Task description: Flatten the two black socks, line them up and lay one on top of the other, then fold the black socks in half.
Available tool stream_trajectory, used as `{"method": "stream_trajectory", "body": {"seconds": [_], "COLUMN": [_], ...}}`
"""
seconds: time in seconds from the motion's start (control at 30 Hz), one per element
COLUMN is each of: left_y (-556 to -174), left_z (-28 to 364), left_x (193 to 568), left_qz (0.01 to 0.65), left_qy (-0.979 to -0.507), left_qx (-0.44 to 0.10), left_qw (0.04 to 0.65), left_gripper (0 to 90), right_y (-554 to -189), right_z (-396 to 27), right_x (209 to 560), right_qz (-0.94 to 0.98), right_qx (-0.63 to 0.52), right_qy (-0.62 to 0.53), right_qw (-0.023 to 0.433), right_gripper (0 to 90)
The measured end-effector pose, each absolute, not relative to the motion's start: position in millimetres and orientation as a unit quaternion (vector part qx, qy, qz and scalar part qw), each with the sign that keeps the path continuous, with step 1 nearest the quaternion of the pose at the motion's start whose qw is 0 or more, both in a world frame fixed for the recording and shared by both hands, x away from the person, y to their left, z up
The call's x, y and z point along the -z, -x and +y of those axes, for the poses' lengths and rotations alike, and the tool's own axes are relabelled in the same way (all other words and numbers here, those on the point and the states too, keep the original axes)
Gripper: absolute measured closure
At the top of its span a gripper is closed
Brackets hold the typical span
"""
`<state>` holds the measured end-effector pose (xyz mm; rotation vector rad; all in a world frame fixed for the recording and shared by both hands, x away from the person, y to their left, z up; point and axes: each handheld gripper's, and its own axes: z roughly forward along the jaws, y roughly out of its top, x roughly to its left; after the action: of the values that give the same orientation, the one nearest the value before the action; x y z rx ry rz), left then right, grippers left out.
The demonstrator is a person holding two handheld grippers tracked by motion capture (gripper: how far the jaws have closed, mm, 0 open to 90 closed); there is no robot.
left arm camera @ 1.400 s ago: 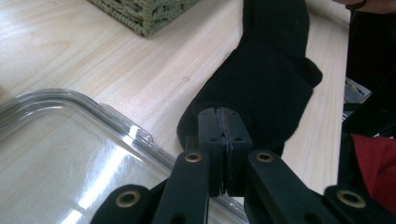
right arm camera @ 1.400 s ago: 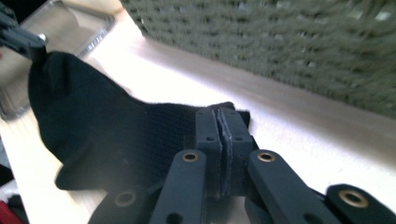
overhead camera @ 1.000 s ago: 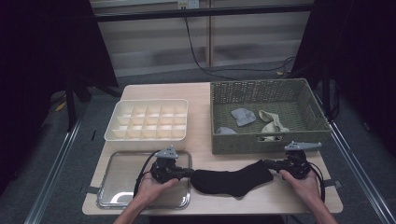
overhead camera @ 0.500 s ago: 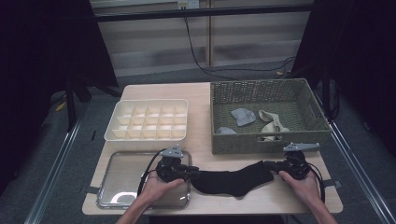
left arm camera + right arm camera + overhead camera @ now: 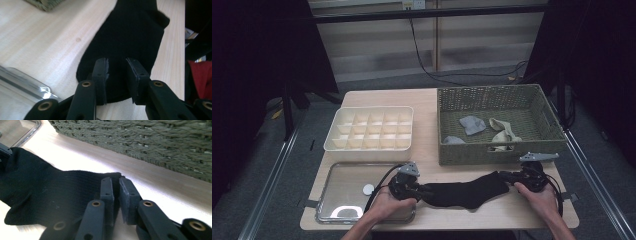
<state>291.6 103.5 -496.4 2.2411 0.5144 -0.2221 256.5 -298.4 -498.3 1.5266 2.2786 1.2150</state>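
Sock lies flat on counter; left hand-held gripper and right hand-held gripper have just been opening (jaws parted, sock between); stowing remains.

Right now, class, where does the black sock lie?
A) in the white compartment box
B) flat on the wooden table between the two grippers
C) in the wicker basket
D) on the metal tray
B: the black sock lies stretched on the wooden table, in front of the basket.
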Motion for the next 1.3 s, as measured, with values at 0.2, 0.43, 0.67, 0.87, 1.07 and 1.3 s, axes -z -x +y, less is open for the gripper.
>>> {"method": "stream_trajectory", "body": {"seconds": [0.2,0.43,0.67,0.87,1.07,1.3], "left_y": [-289.5,-287.8,-289.2,-286.9,-285.0,-283.1], "left_z": [102.2,102.2,103.6,103.7,103.1,101.9], "left_x": [494.8,496.0,496.9,497.2,496.8,495.7], "left_qz": [0.198,0.205,0.203,0.201,0.201,0.202], "left_qy": [-0.897,-0.893,-0.891,-0.891,-0.892,-0.894], "left_qx": [0.073,0.072,0.081,0.079,0.074,0.070], "left_qw": [0.388,0.394,0.398,0.400,0.398,0.393], "left_gripper": [69.1,69.1,69.1,68.6,68.6,68.6], "right_y": [-254.7,-245.3,-240.5,-243.4,-240.6,-240.4], "right_z": [-300.7,-303.5,-299.1,-294.3,-289.9,-291.4], "right_x": [497.8,492.7,496.9,500.1,500.5,502.0], "right_qz": [0.749,0.742,0.755,0.764,0.771,0.767], "right_qx": [-0.413,-0.425,-0.404,-0.391,-0.387,-0.392], "right_qy": [-0.513,-0.515,-0.514,-0.510,-0.501,-0.505], "right_qw": [0.066,0.063,0.052,0.056,0.069,0.059], "right_gripper": [71.8,63.9,63.0,62.0,66.3,75.0]}}
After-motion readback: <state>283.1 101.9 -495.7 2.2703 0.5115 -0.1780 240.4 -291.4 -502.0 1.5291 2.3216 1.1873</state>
